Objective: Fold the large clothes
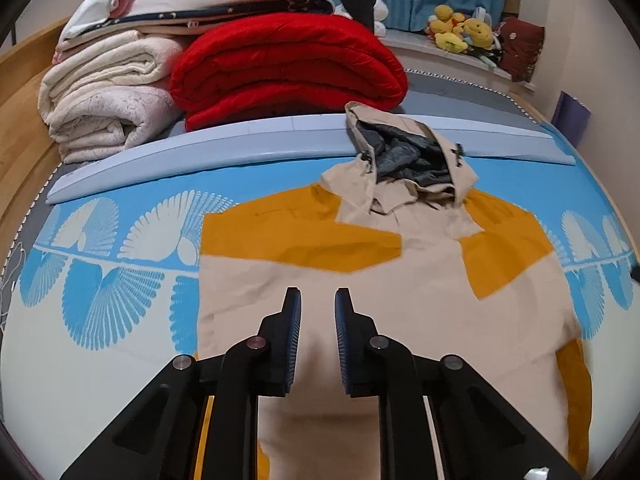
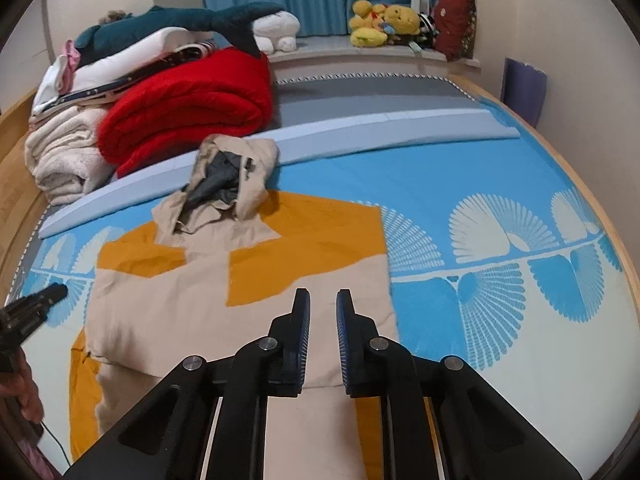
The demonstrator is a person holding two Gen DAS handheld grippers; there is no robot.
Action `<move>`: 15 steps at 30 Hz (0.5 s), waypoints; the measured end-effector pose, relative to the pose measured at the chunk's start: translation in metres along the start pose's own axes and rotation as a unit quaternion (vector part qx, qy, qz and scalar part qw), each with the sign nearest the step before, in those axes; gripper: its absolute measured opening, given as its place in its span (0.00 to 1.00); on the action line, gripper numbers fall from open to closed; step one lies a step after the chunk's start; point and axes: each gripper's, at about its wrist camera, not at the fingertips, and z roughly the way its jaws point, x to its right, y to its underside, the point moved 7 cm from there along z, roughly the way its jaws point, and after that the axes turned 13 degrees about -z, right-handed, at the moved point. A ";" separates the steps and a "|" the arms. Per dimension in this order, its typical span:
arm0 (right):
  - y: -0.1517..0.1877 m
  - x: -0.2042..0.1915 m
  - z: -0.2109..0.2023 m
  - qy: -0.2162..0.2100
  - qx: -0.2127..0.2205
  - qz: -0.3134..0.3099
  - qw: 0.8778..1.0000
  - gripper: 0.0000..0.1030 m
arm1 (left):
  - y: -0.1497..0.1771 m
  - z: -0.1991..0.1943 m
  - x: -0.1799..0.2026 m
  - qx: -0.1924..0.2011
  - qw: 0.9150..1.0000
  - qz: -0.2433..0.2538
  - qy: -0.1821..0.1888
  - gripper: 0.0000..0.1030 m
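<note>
A beige and mustard hooded jacket point(image 1: 420, 280) lies flat on the blue and white patterned bedsheet point(image 1: 120, 272), sleeves folded in over the body. Its hood point(image 1: 404, 156), lined in grey, points to the far side. My left gripper point(image 1: 318, 294) hovers over the jacket's near left part, its blue pads a narrow gap apart with nothing between them. In the right wrist view the jacket point(image 2: 200, 312) spreads left of centre. My right gripper point(image 2: 323, 294) hangs over its right edge, also narrowly open and holding nothing. The left gripper point(image 2: 48, 296) shows at the left edge with a hand.
A red quilt point(image 1: 288, 68) and white blankets point(image 1: 104, 100) are stacked at the far left of the bed. A pale blue foam strip point(image 1: 240, 140) crosses behind the hood. Plush toys point(image 2: 384, 20) sit on the sill under blue curtains. A wooden bed frame point(image 2: 624, 256) edges the right.
</note>
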 end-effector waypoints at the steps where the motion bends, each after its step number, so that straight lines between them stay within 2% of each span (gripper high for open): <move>1: 0.001 0.004 0.004 0.003 -0.006 0.003 1.000 0.13 | -0.008 0.005 0.001 -0.001 1.000 -0.002 0.001 0.14; 4: 0.005 0.012 0.011 0.008 -0.016 0.004 1.000 0.13 | -0.050 0.026 0.014 0.008 1.000 -0.005 0.007 0.14; 8: 0.008 0.020 0.021 0.016 -0.021 0.004 1.000 0.07 | -0.100 0.060 0.041 0.014 1.000 -0.004 0.026 0.14; 15: 0.006 0.026 0.041 0.008 -0.031 0.019 0.999 0.09 | -0.177 0.157 0.088 -0.011 0.998 -0.029 0.053 0.14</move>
